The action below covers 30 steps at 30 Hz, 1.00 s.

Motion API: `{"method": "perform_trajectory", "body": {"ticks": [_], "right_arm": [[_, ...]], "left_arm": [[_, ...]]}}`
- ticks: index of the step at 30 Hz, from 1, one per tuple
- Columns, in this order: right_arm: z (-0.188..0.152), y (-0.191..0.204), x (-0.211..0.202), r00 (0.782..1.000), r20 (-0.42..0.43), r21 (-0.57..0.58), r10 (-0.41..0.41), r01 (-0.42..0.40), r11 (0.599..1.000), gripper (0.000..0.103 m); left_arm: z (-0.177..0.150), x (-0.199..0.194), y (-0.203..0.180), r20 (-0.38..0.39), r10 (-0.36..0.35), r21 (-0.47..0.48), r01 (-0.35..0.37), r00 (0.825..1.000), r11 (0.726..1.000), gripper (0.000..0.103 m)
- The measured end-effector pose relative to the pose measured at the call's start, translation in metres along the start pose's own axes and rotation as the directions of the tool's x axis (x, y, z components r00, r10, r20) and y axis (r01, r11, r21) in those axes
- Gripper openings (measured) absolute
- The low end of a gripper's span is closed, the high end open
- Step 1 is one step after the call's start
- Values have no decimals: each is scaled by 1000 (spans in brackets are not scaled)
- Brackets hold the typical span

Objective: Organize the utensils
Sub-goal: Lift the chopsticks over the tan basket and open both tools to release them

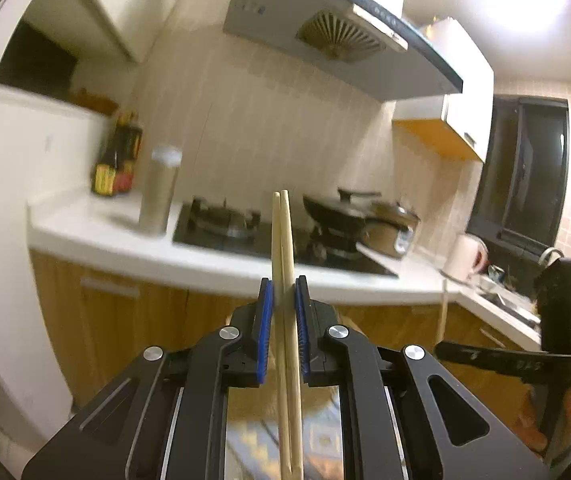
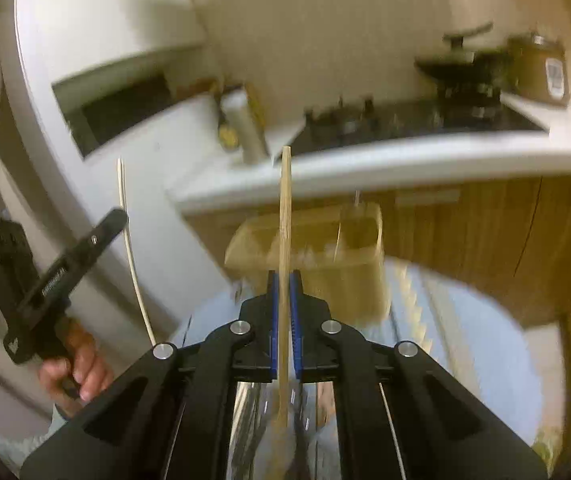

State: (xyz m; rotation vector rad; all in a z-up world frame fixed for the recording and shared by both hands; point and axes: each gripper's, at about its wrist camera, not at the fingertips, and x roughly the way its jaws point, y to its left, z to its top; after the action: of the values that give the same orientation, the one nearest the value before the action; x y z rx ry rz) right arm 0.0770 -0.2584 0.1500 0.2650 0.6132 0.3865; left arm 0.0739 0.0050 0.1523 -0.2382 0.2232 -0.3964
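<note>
before the stove, left hand-held gripper pinches chopsticks; right hand-held gripper pinches a wooden spoon.

No legible text: only blurred marks on the range hood and bottle labels.

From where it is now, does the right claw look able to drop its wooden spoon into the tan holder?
Probably yes. The right claw grips the wooden spoon, and the tan holder sits just ahead with nothing between them, though blur hides its opening.
</note>
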Motion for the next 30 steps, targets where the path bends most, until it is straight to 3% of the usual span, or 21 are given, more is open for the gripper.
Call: {"method": "perform_trajectory", "body": {"ticks": [4,12,21,30], "right_arm": [[34,-1,10,990,99,-25,-100,103,994,4],[74,-16,40,964,205,-6,-171,176,984,4],[62,-32,94,938,241,-8,-247,257,966,4],[41,-36,121,944,221,-62,-243,262,963,4]], "left_arm": [[18,25,-1,54,6,1,-6,999,1000,9],[30,76,11,125,36,14,-38,992,999,9],[12,117,25,148,99,19,-103,984,995,9],[-14,133,34,123,121,34,-126,985,991,10]]}}
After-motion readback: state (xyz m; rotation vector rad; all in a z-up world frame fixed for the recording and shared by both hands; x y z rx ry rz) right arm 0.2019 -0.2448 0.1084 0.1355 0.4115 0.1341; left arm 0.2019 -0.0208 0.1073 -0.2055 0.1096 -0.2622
